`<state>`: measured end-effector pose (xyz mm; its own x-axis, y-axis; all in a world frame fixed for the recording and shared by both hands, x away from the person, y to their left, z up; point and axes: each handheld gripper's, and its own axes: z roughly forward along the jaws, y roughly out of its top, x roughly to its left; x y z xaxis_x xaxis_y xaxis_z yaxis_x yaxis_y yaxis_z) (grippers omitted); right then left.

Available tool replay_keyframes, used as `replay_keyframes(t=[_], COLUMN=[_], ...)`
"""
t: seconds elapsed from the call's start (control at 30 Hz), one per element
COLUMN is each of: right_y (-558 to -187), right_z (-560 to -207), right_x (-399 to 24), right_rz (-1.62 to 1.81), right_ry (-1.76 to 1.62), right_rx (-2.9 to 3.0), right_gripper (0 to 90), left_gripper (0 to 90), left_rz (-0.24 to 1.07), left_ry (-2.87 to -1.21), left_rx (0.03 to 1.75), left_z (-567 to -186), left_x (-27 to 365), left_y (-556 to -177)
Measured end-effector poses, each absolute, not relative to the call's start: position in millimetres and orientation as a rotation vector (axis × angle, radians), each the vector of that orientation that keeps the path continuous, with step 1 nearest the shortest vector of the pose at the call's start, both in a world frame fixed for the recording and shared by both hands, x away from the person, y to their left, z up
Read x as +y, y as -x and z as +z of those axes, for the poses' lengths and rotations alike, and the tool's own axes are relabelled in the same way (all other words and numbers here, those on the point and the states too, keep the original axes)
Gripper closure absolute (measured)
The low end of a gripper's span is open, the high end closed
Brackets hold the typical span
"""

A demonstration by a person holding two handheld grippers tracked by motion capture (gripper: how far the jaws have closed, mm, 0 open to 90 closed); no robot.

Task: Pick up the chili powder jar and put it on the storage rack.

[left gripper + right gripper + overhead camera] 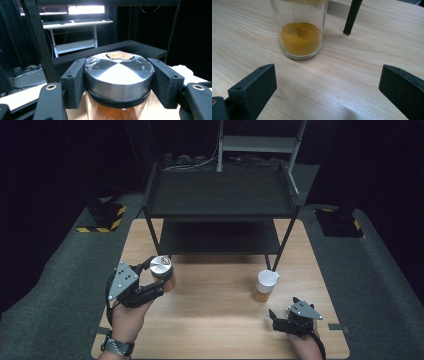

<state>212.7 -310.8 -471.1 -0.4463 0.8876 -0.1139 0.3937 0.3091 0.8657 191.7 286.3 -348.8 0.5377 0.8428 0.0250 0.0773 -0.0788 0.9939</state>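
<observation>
Presently the left hand-held gripper [159,276] is clamping the steel-lidded jar [162,272] at its lid, jaws pressing both sides, near the left edge of the tabletop [215,320], just in front of the black shelf rack [220,200]. The right hand-held gripper [280,319] is standing with jaws wide apart and gripping nothing, near the right front corner. The white-lidded jar [264,286] is sitting just beyond it, beside a rack leg; bare wood is lying open between the jars. The right gripper view is cropping that jar's top.
</observation>
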Motion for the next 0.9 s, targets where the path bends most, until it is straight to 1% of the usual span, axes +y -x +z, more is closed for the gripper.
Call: replay_keyframes(t=[0.27, 0.6, 0.9], right_y=[-213, -213, -213], right_z=[-471, -472, -472], right_x=[-311, -312, -313], right_rz=[1.068, 1.075, 1.084], right_ry=[-1.129, -1.13, -1.137], right_rx=[1.981, 1.98, 1.978], right_gripper=[0.7, 0.7, 0.7], left_gripper=[34.6, 34.6, 34.5], left_rz=[0.788, 0.775, 0.781], left_ry=[-1.505, -1.491, -1.468], left_rx=[0.795, 0.765, 0.728], left_z=[-332, -309, -288], left_x=[285, 282, 270], left_y=[-196, -205, -213])
